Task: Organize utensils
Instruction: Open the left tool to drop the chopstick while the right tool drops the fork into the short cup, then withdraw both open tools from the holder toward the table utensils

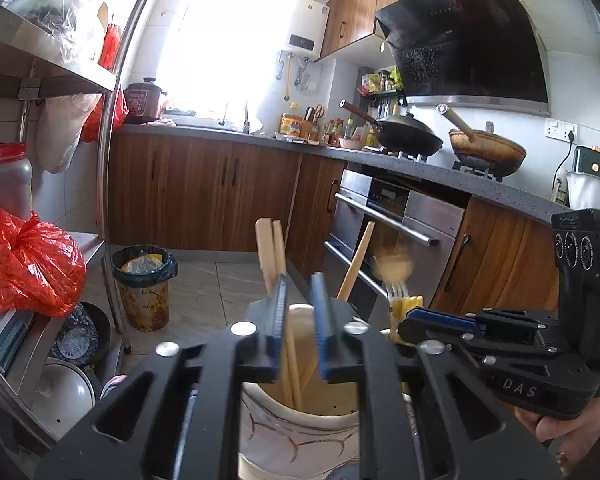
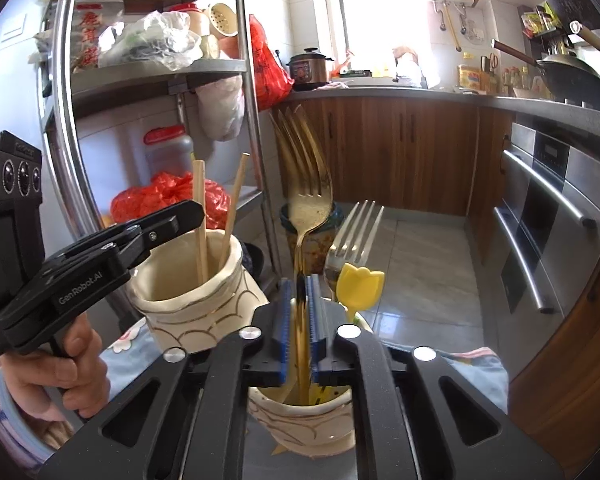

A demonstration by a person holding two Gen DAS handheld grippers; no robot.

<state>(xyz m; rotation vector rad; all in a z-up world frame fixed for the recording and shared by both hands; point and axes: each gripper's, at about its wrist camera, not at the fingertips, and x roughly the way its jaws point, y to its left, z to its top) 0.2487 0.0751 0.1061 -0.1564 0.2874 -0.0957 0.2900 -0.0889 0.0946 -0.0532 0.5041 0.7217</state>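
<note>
My left gripper (image 1: 299, 280) hovers over a white ceramic cup (image 1: 300, 428) that holds wooden chopsticks (image 1: 271, 252). Its jaws stand apart: the chopsticks lean on the left pad and the right pad is clear of them. Another wooden stick (image 1: 356, 260) leans in the cup. My right gripper (image 2: 299, 283) is above a second white cup (image 2: 300, 428). A blurred gold fork (image 2: 308, 184) stands with its thin handle in the gap between the pads, which do not press on it. A silver fork (image 2: 354, 236) and a yellow tulip-topped piece (image 2: 358, 284) stand in that cup too.
A steel shelf rack (image 2: 252, 120) with bags stands to the left, a red plastic bag (image 1: 24, 260) on its lower shelf. A lined trash bin (image 1: 144, 284) sits on the tiled floor. An oven (image 1: 392, 220) and wooden cabinets run along the right. A floral cloth (image 2: 476, 368) lies under the cups.
</note>
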